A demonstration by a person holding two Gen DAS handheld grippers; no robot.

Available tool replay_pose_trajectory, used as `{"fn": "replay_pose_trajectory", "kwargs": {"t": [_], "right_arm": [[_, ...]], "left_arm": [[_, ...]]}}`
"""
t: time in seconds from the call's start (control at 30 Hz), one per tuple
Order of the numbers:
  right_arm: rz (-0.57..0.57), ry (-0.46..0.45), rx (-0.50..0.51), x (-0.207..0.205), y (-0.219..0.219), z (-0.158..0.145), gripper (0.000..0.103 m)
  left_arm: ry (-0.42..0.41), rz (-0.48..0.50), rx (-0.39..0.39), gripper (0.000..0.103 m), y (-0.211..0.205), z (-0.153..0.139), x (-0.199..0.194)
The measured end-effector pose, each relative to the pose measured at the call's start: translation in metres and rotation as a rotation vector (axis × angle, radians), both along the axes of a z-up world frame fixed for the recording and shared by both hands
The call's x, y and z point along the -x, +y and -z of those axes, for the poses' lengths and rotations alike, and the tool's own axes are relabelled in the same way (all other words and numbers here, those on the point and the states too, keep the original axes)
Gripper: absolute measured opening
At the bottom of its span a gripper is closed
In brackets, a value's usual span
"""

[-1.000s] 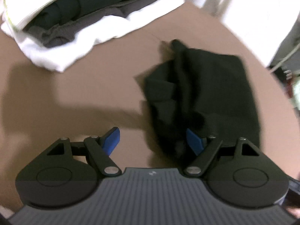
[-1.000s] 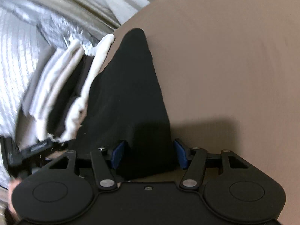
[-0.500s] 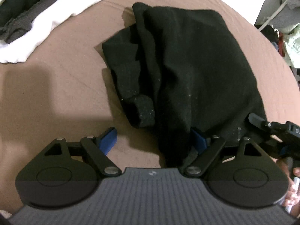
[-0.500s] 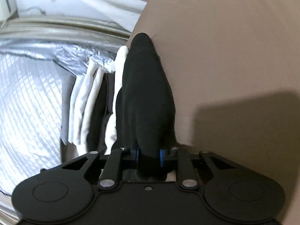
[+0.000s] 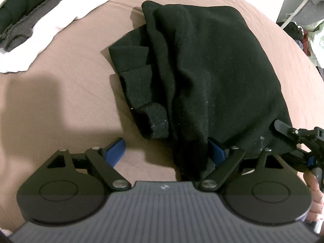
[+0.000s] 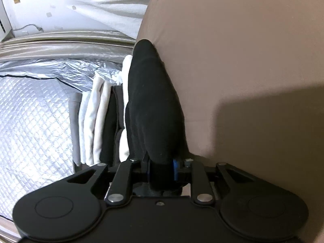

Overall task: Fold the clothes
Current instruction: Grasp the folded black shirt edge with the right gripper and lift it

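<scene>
Left tool [image 5: 165, 150]: black linkage arms, silver screws, blue pads, ribbed grey body. Right tool [image 6: 162, 167]: black, same build.

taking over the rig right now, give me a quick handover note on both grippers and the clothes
Right gripper: shut on the near edge of the black knit garment; its jaws have just been closing on it.
Left gripper: open, jaws have just been widening; a fold of the garment hangs between them, not pinched.
Garment lies bunched on the brown cloth surface.
Stack of folded white, grey and black clothes sits beyond it.
Left: grip with the left gripper, fold, add to stack.
</scene>
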State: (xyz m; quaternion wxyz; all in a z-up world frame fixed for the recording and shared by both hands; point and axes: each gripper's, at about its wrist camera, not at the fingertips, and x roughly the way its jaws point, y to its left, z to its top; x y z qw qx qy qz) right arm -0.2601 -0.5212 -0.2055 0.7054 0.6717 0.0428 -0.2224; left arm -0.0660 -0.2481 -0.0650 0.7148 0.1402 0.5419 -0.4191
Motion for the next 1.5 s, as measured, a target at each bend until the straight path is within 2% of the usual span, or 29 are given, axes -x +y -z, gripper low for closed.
{"fn": "replay_pose_trajectory", "kwargs": {"t": [0.1,0.13,0.2,0.27,0.3,0.33,0.43,0.53,0.57,0.67,0.77,1.0,1.13,1.2,1.27,1.3,1.33,1.37,1.4,1.43,1.47,1.5], "right_arm": [[0.02,0.133,0.078,0.001,0.008,-0.018,0.03],[0.024,0.209,0.156,-0.001,0.014,-0.032,0.031],[0.026,0.404,0.39,-0.011,0.033,-0.062,0.031],[0.012,0.544,0.638,-0.03,0.056,-0.086,0.031],[-0.002,0.579,0.744,-0.039,0.066,-0.094,0.031],[-0.038,0.574,0.804,-0.048,0.074,-0.098,0.031],[-0.217,0.552,0.914,-0.079,0.091,-0.097,0.03],[-0.3,0.685,0.895,-0.105,0.09,-0.075,0.026],[-0.303,0.722,0.886,-0.108,0.089,-0.068,0.016],[-0.274,0.697,0.834,-0.099,0.08,-0.071,0.0],[-0.237,0.699,0.799,-0.09,0.076,-0.074,0.0],[-0.126,0.759,0.839,-0.076,0.077,-0.078,0.0],[-0.122,0.769,0.836,-0.072,0.077,-0.077,0.0],[-0.153,0.747,0.866,-0.075,0.083,-0.078,0.011],[-0.218,0.718,0.898,-0.085,0.089,-0.076,0.012],[-0.256,0.702,0.912,-0.09,0.092,-0.075,0.025],[-0.28,0.7,0.923,-0.096,0.094,-0.072,0.03],[-0.282,0.722,0.932,-0.099,0.093,-0.069,0.029],[-0.283,0.744,0.94,-0.103,0.093,-0.066,0.027],[-0.284,0.765,0.948,-0.107,0.093,-0.063,0.02],[-0.286,0.787,0.957,-0.111,0.093,-0.06,0.0],[-0.278,0.8,0.96,-0.111,0.092,-0.06,0.0]], "left_arm": [[-0.002,0.003,-0.003,0.089,-0.002,0.002,-0.001],[-0.003,0.003,-0.004,0.089,-0.003,0.003,-0.002],[-0.003,0.003,-0.008,0.091,-0.004,0.004,-0.002],[-0.007,0.005,-0.014,0.092,-0.007,0.005,-0.002],[-0.011,0.007,-0.016,0.093,-0.007,0.005,-0.001],[-0.015,0.01,-0.017,0.093,-0.008,0.005,-0.001],[-0.019,0.014,-0.018,0.093,-0.009,0.005,-0.001],[-0.016,0.013,-0.02,0.093,-0.01,0.006,-0.002],[-0.019,0.016,-0.022,0.093,-0.01,0.007,-0.002],[-0.022,0.018,-0.023,0.093,-0.011,0.008,-0.002],[-0.015,0.013,-0.021,0.094,-0.011,0.009,-0.004],[-0.02,0.014,-0.02,0.094,-0.011,0.008,-0.003],[-0.024,0.016,-0.023,0.095,-0.012,0.009,-0.002],[-0.026,0.017,-0.023,0.095,-0.012,0.009,-0.001],[-0.026,0.018,-0.024,0.095,-0.012,0.008,-0.001],[-0.027,0.018,-0.025,0.095,-0.012,0.008,-0.001],[-0.027,0.017,-0.025,0.095,-0.012,0.008,-0.001],[-0.028,0.018,-0.026,0.095,-0.012,0.008,0.0],[-0.03,0.02,-0.027,0.095,-0.013,0.009,0.0],[-0.032,0.021,-0.027,0.095,-0.012,0.009,0.0],[-0.032,0.022,-0.026,0.095,-0.012,0.009,0.0],[-0.029,0.021,-0.024,0.095,-0.012,0.008,-0.001]]}}
